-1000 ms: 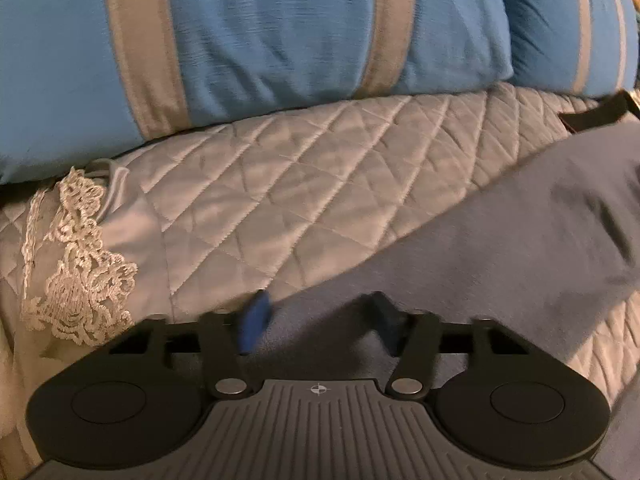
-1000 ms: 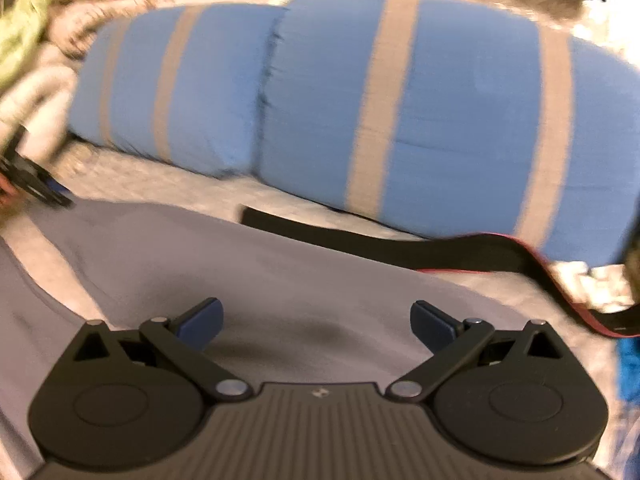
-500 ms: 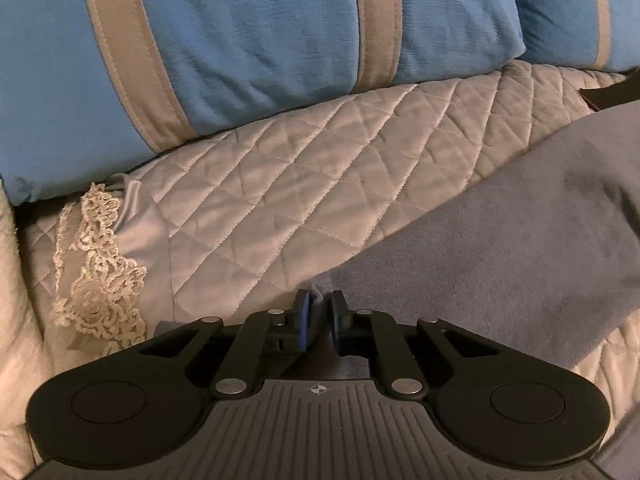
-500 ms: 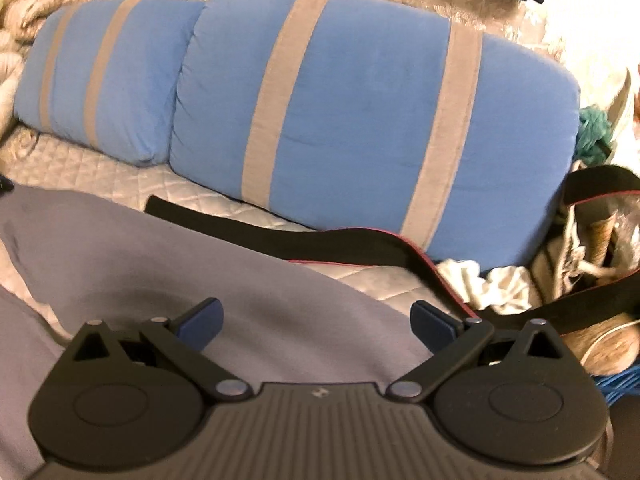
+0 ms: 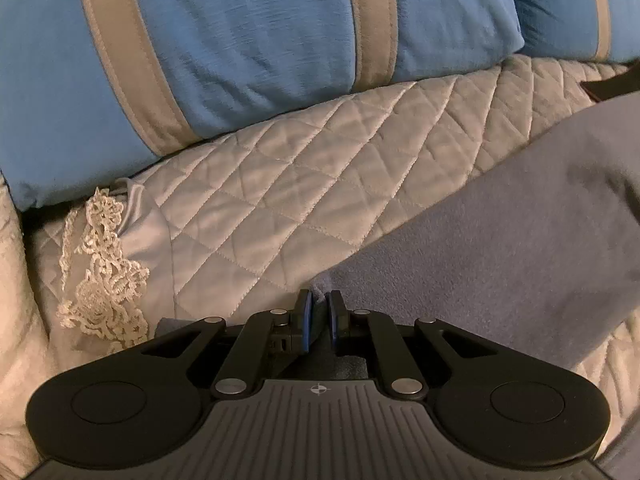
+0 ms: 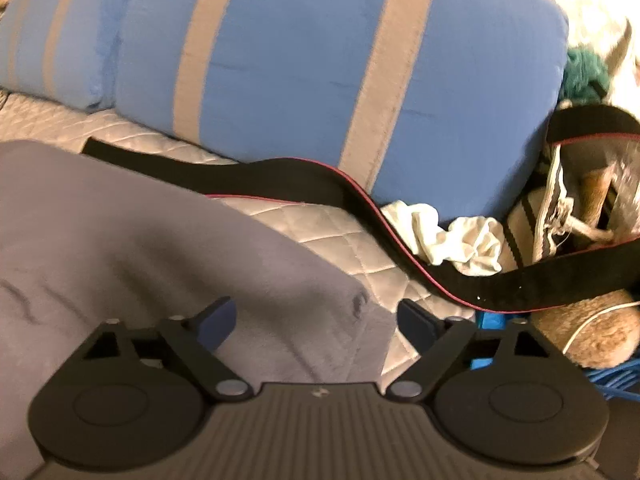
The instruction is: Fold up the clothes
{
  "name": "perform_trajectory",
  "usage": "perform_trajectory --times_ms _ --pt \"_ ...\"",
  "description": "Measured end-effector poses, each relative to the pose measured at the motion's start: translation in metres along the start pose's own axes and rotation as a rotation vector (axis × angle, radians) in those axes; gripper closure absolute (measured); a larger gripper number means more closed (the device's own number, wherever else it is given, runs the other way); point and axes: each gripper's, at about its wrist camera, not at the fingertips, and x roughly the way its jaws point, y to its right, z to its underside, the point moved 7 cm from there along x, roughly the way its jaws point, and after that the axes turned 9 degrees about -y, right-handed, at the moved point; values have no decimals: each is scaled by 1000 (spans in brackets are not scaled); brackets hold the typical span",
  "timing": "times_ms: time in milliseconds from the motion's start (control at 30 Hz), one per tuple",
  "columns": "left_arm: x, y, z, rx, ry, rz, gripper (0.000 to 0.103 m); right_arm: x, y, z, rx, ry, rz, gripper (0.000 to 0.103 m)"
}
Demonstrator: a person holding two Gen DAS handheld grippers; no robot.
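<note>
Two tools work on one soft grey fleece garment (image 5: 500,248) that lies spread over the quilted beige bed cover (image 5: 304,184). Our left tool (image 5: 319,312) is clenched on a corner of the grey garment: its jaws have just been closing, and a small tuft of the cloth pokes up between the blue pads. The rest of the garment stretches away to the right in the left wrist view, flat on the quilt. Our right tool (image 6: 316,320) stands released over the garment's right edge, near a small crease; its jaws have just been closing a little, yet the pads remain well apart and press on nothing, with grey cloth below the left pad and quilt below the right one. Beyond the garment, a long black strap with a thin red edge (image 6: 304,176) runs across the quilt towards the far right. Behind it, blue velvety cushions with beige stripes (image 6: 320,72) lean along the far side. A crumpled white cloth (image 6: 460,240) sits just beside the strap on the right. In the left wrist view, a cream lace trim (image 5: 100,272) lies at the near left of the quilt.
</note>
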Motion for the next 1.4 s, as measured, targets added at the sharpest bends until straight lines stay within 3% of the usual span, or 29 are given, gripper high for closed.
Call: perform_trajectory --times_ms 200,433,600,633,667,933,1400 --pt "0 -3 -1 -20 6 14 95 34 21 -17 47 -14 18 22" --pt "-1 -4 -2 -13 11 15 95 75 24 -23 71 -91 -95 28" --pt "0 -6 -1 -32 21 29 95 84 21 -19 126 -103 -160 62" --pt "0 -7 0 -34 22 30 95 82 22 -19 129 -95 -141 85" --pt "0 -7 0 -37 22 31 95 80 24 -18 130 -90 -114 96" --pt "-12 -3 -3 -70 41 -32 97 41 13 -20 127 0 -8 99" --pt "-96 -2 -1 -205 235 -119 97 -79 7 11 192 135 47 98"
